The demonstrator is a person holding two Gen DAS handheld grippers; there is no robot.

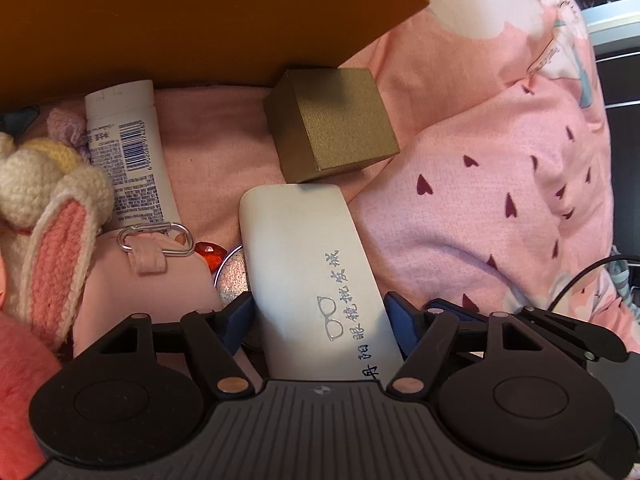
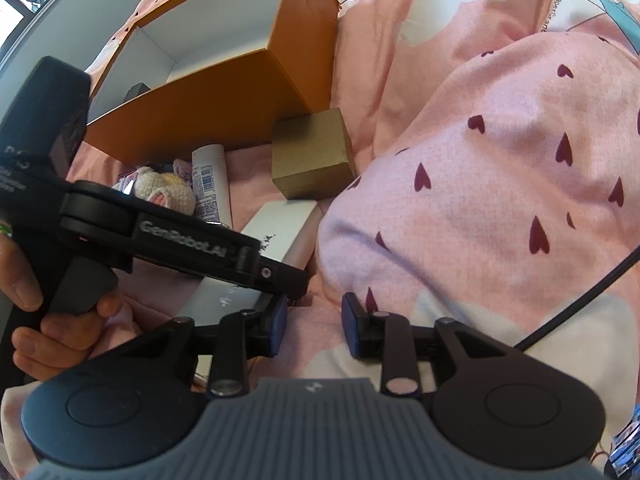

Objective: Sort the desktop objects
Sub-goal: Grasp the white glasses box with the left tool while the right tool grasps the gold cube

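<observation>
Straddling the white oblong spectacle case with silver lettering, our left gripper has its blue pads spread wide on either side of it, seemingly not yet pressing, presumably to lift it lengthwise. Behind it we list: a gold textured cardboard cube box, a white plastic tube with barcode, a crocheted cream rabbit toy. The open orange cardboard box, likely the destination, stands just beyond. Our right gripper hovers half-parted over the pink bedsheet, holding nothing.
</observation>
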